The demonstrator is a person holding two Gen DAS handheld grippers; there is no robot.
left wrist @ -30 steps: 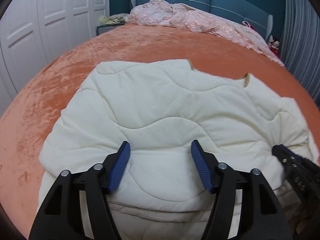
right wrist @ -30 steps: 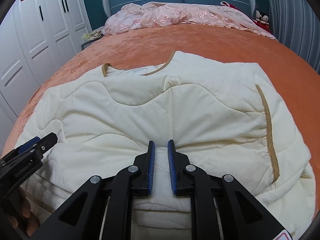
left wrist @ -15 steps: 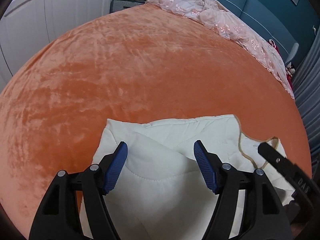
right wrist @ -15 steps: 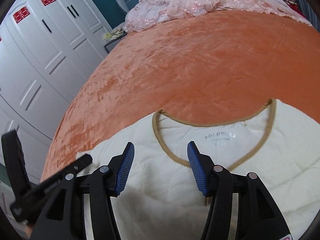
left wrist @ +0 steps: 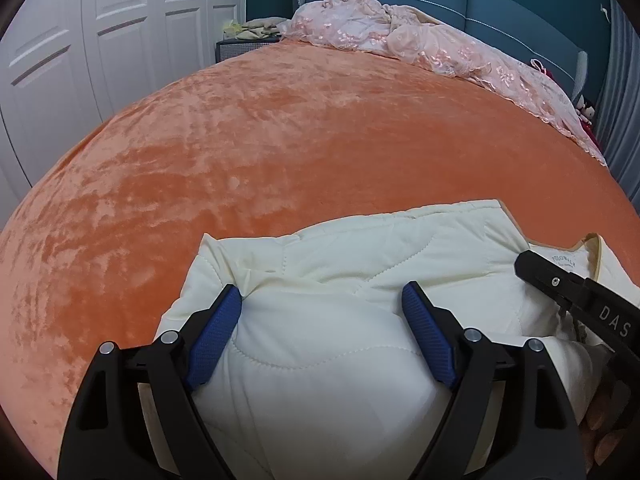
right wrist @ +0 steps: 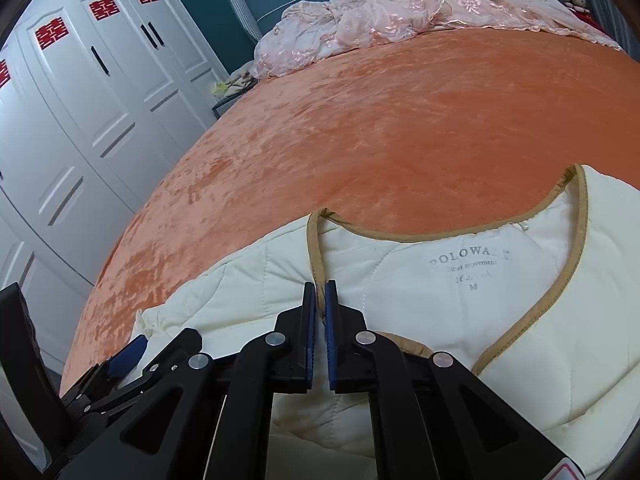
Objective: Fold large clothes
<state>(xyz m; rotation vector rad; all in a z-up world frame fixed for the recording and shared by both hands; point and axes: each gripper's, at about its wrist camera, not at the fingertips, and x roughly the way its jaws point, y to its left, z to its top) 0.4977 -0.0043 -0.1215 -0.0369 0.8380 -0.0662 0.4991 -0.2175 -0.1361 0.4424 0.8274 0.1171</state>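
A cream quilted jacket (left wrist: 360, 264) with tan trim lies on the orange bed. My left gripper (left wrist: 320, 300) is open, its blue pads straddling a puffy fold at the jacket's left shoulder. My right gripper (right wrist: 319, 292) is shut on the jacket (right wrist: 460, 304) at the tan neckline edge, left of the printed size label. The right gripper also shows at the right edge of the left wrist view (left wrist: 576, 300). The left gripper shows at the lower left of the right wrist view (right wrist: 128, 354).
The orange velvet bedspread (left wrist: 280, 152) stretches beyond the jacket. A crumpled pink lace cover (left wrist: 420, 44) lies by the blue headboard (left wrist: 520, 4). White wardrobe doors (right wrist: 80, 100) stand along the left. A nightstand (left wrist: 240, 46) with clutter sits at the far left corner.
My right gripper went from shut to open, then closed on the neckline trim. Both grippers moved up from the jacket's lower part to its collar end. The left gripper stayed open.
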